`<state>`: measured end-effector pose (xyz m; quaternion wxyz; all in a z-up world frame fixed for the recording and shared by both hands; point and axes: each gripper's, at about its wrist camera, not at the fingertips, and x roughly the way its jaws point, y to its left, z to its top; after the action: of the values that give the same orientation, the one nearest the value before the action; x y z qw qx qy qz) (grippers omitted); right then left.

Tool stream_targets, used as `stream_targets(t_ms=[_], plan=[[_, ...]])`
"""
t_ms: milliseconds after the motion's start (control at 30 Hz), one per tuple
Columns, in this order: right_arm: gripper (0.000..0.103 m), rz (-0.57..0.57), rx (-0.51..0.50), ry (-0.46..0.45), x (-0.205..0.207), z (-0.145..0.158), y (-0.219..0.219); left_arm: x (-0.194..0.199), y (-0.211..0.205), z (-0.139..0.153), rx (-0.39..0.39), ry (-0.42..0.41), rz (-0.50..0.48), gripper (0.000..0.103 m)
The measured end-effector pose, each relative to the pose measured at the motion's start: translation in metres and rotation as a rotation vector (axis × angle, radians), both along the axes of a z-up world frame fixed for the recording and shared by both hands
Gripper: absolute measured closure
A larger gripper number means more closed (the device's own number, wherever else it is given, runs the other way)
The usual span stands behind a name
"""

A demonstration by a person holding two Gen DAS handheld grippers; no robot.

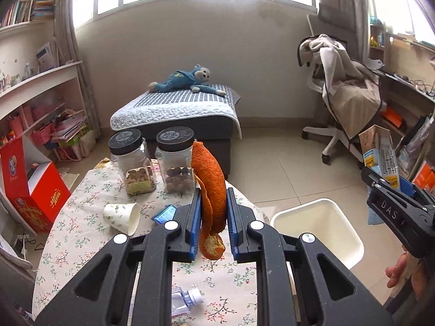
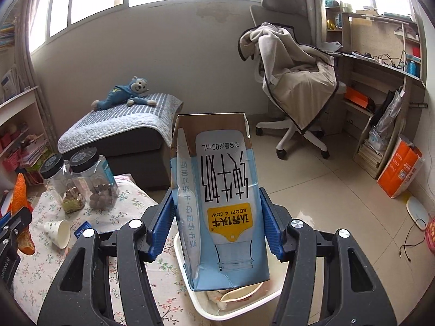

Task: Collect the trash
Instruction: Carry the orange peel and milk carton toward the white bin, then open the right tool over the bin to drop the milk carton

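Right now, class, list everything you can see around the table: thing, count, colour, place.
Orange peel: one, orange, in left gripper.
Milk carton: one, blue-white, upside down in right gripper, above bin.
Bin: one, white, on floor beside table.
Paper cup: one, white, lying on table.
Jars: two, clear, black lids, far side of table.
Plastic bottle: one, clear, near table edge.
Tablecloth: one, floral.
Plush monkey: one, blue, on ottoman.
Left gripper: black, blue pads.
Right gripper: same.
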<state>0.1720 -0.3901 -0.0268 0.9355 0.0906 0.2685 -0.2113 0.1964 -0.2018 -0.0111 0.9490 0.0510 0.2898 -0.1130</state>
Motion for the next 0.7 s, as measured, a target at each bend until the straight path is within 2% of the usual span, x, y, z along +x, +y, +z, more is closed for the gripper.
stream_targets(t_ms=[200, 267, 300, 333, 500, 600, 700], plan=[[0.045, -0.076, 0.025, 0.019, -0.001, -0.005, -0.036, -0.001, -0.044, -0.002, 0.019, -0.005, -0.077, 0.085], [0.034, -0.130, 0.013, 0.024, -0.006, -0.006, -0.047, 0.000, -0.059, -0.002, 0.020, -0.003, -0.104, 0.085], [0.023, -0.168, 0.006, 0.018, -0.010, -0.006, -0.054, 0.001, -0.067, -0.002, 0.019, -0.002, -0.118, 0.085], [0.019, -0.205, 0.004, 0.006, -0.015, -0.005, -0.062, 0.002, -0.075, -0.002, 0.019, -0.002, -0.129, 0.086], [0.013, -0.327, 0.051, -0.003, -0.035, -0.005, -0.102, 0.004, -0.113, -0.006, 0.019, 0.007, -0.190, 0.085], [0.013, -0.378, 0.053, -0.005, -0.044, -0.007, -0.117, 0.003, -0.135, -0.008, 0.018, 0.013, -0.226, 0.085], [0.007, -0.436, 0.048, -0.013, -0.054, -0.006, -0.128, 0.002, -0.153, -0.010, 0.016, 0.021, -0.251, 0.085]])
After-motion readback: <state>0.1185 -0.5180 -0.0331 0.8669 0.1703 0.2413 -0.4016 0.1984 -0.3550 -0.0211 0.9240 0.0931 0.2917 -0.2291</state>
